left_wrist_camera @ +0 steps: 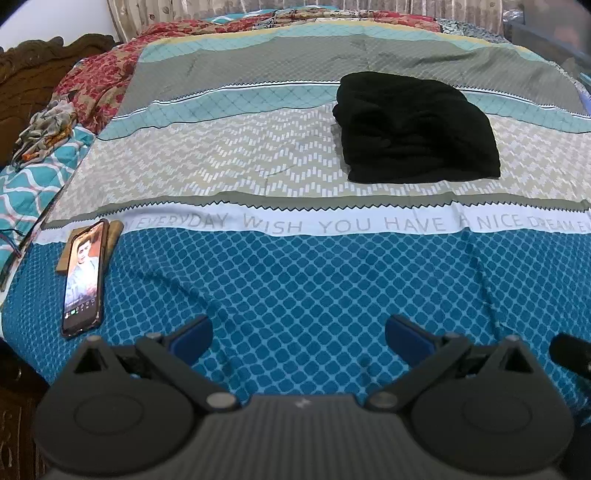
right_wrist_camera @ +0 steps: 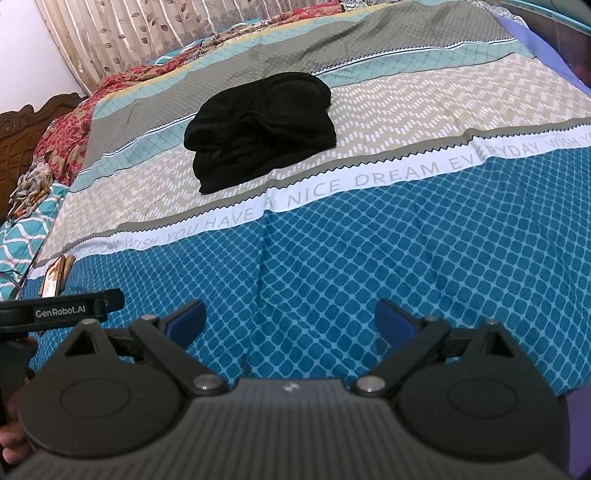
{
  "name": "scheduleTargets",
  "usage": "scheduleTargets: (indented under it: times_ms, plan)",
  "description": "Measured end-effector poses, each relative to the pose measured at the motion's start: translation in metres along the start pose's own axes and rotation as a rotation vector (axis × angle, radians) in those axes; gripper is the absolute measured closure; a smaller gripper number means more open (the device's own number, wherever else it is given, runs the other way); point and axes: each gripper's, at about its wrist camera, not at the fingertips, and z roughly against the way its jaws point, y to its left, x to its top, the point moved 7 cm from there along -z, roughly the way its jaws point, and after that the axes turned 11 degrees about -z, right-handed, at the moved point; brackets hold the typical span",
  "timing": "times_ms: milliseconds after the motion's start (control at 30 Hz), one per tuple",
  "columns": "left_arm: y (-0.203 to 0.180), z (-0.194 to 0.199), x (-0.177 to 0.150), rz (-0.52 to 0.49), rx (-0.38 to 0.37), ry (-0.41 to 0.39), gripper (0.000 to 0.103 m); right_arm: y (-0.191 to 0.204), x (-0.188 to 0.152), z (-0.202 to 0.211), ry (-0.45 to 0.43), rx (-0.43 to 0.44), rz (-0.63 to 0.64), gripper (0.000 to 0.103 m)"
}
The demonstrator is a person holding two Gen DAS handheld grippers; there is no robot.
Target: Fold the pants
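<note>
The black pants (left_wrist_camera: 415,131) lie folded in a compact stack on the beige and teal bands of the patterned bedsheet (left_wrist_camera: 295,280). In the right wrist view the pants (right_wrist_camera: 258,131) sit left of centre, far ahead. My left gripper (left_wrist_camera: 299,338) hovers over the blue band near the bed's front edge, open and empty, well short of the pants. My right gripper (right_wrist_camera: 290,319) is also open with nothing between its blue pads, over the same blue band. The left gripper's body (right_wrist_camera: 62,310) shows at the left edge of the right wrist view.
A phone (left_wrist_camera: 83,284) with a lit screen lies on a small wooden piece at the bed's front left. Crumpled red floral bedding (left_wrist_camera: 99,81) and a small cloth bundle (left_wrist_camera: 44,129) sit along the left side by a carved wooden headboard (left_wrist_camera: 33,70). Curtains (right_wrist_camera: 122,33) hang behind.
</note>
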Motion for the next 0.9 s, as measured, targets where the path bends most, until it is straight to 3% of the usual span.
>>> scheduleTargets:
  times_ms: [900]
  plan:
    - [0.0001,-0.0056,-0.0045,-0.008,0.011,0.032,0.000,-0.0013,-0.0033,-0.0023,0.025,0.000,-0.021,0.004]
